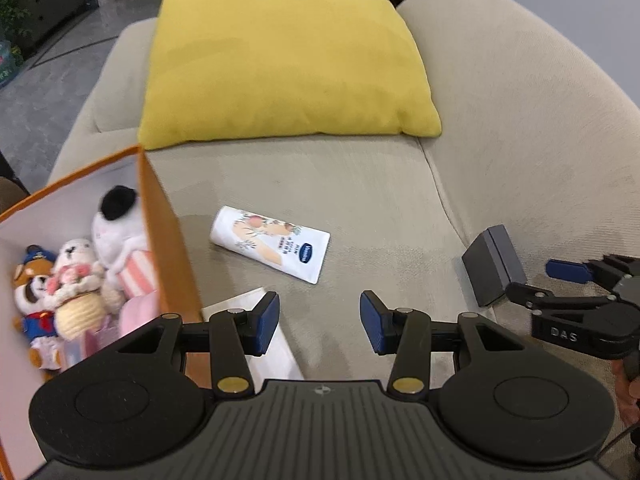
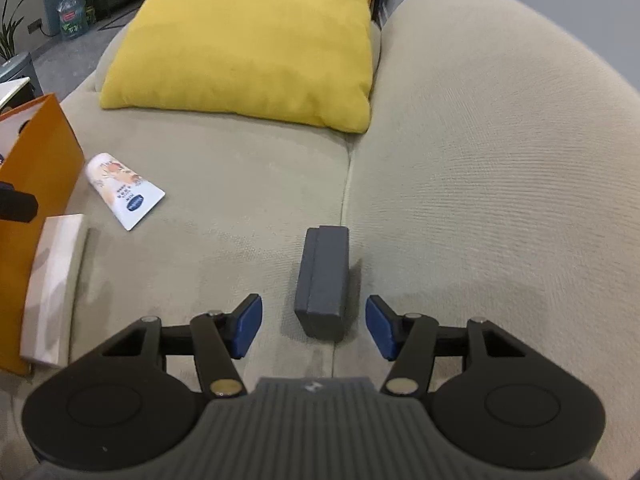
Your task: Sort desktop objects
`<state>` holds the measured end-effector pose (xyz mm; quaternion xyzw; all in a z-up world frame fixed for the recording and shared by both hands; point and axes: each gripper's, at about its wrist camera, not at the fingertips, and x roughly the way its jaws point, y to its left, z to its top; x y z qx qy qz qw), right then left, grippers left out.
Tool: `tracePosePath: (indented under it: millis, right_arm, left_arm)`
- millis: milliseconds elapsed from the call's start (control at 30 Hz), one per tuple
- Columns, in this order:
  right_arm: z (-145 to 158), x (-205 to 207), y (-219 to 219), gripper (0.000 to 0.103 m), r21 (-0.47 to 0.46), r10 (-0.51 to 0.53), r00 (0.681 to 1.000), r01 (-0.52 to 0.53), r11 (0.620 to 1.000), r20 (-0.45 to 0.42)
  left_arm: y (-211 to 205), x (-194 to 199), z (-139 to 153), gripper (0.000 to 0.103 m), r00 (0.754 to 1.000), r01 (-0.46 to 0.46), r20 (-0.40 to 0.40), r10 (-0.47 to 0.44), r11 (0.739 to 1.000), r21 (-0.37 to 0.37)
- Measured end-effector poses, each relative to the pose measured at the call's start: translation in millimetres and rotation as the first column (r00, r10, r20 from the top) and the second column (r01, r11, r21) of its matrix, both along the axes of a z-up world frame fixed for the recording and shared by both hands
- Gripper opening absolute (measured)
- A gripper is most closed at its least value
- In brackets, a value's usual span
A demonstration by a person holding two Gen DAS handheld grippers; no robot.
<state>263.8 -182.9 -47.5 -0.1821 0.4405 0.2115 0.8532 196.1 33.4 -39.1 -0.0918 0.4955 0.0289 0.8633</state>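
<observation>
The white tube is lying flat on the sofa seat beside the orange box. The dark grey case is standing on edge, leaning against the backrest. Plush toys are sitting inside the box.

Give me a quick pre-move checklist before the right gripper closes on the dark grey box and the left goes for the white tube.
1. Right gripper jaws apart, nothing pressed: ok.
2. Dark grey box sits between the right pads, roughly in line with them: ok.
3. Pads level with the box sides: cannot tell.
4. Left gripper open and empty: ok.
5. White tube lies flat on the sofa seat, ahead of the left gripper, unobstructed: ok.
6. Orange box has room left beside the plush toys: cannot tell.
</observation>
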Motion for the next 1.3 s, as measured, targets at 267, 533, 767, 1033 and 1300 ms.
tracePosePath:
  millis: [267,533,767,1033,1300]
  right_arm:
    - [-26,28,15,0.059,-0.031,0.004,0.999,-0.006,1.000,-0.044]
    - [-35,40,13,0.040,-0.017,-0.037,0.998,0.036,0.999,-0.052]
    - [-13,32,27,0.037,0.176,-0.017,0.999,0.025,0.984,-0.048]
    - [-26,31,35,0.038,0.267,-0.030,0.995,0.056,0.962,-0.100]
    - [-30,34,27,0.038,0.312,-0.034,0.993,0.066,0.948,-0.109]
  left_arm:
    - [9,33,-30,0.052,0.997,-0.034,-0.072,0.035,0.999,0.010]
    - [6,54,-42,0.052,0.995,0.035,-0.095,-0.023,0.992,0.124]
    - [-29,62,-59,0.052,0.967,0.252,-0.109,-0.230,0.926,0.281]
    - [-52,66,-81,0.057,0.928,0.373,-0.168,-0.334,0.846,0.380]
    - [-59,73,-100,0.044,0.930,0.366,-0.200,-0.308,0.823,0.435]
